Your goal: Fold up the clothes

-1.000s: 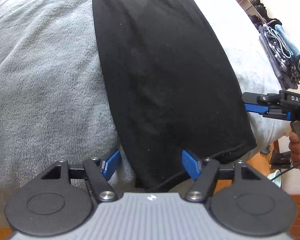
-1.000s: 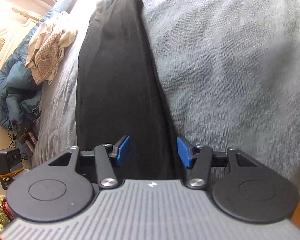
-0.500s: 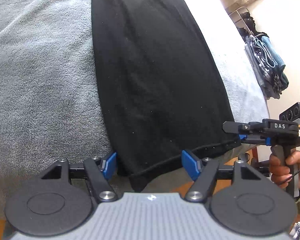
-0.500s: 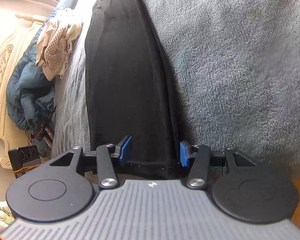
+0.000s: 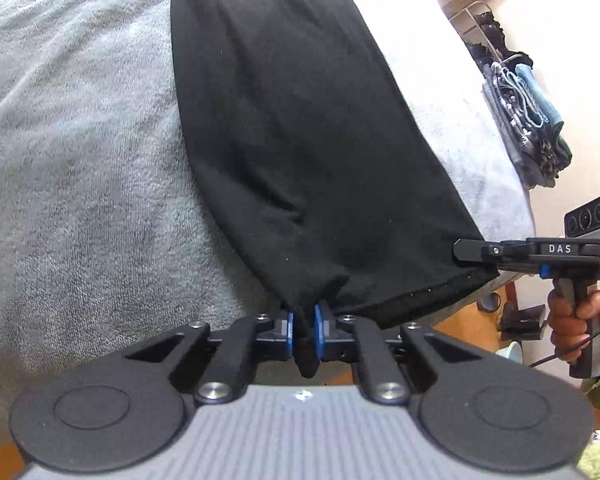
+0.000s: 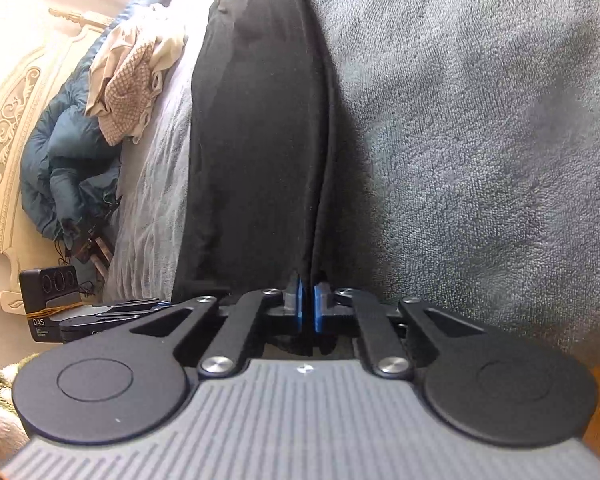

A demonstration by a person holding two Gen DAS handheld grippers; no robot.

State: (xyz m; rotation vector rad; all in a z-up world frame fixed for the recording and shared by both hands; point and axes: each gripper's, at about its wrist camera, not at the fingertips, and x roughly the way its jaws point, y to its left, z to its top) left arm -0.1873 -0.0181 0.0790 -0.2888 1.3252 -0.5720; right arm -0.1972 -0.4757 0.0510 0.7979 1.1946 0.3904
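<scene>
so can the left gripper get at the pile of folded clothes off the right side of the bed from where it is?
Probably not as things stand. The left gripper is closing, pads pinching the near hem of the black garment, and the pile of folded clothes sits well beyond the bed edge, past the right gripper.

Bare grey blanket lies open left of the black garment; a clothes pile crowds the bed's far edge.
</scene>
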